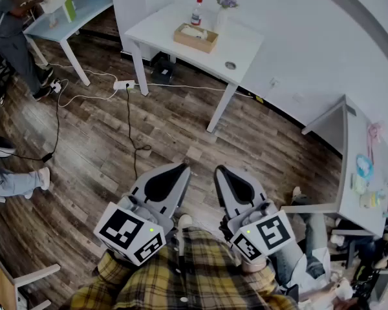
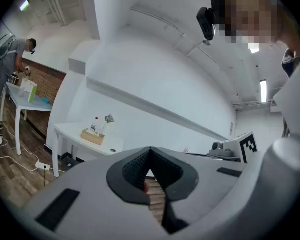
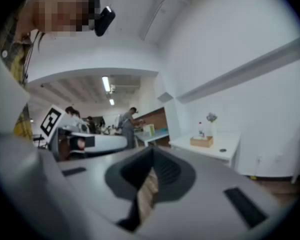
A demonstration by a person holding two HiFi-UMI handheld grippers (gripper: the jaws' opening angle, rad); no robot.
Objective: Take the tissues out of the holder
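Observation:
The wooden tissue holder [image 1: 195,37] stands on a white table [image 1: 246,44] at the far side of the room, with white tissue lying in its top. It also shows small in the left gripper view as the holder [image 2: 92,136] and in the right gripper view as the holder [image 3: 202,141]. My left gripper [image 1: 183,166] and right gripper [image 1: 218,169] hang side by side close to my body, over the wooden floor and far from the table. Both are shut with nothing between the jaws; the left gripper's tips [image 2: 150,151] and the right gripper's tips [image 3: 151,151] meet.
A bottle [image 1: 196,11], a vase of flowers [image 1: 223,6] and a small round object [image 1: 230,65] share the white table. Cables and a power strip [image 1: 124,84] lie on the floor. A person [image 1: 13,37] stands at a blue table [image 1: 84,8]. Another desk [image 1: 359,173] is at right.

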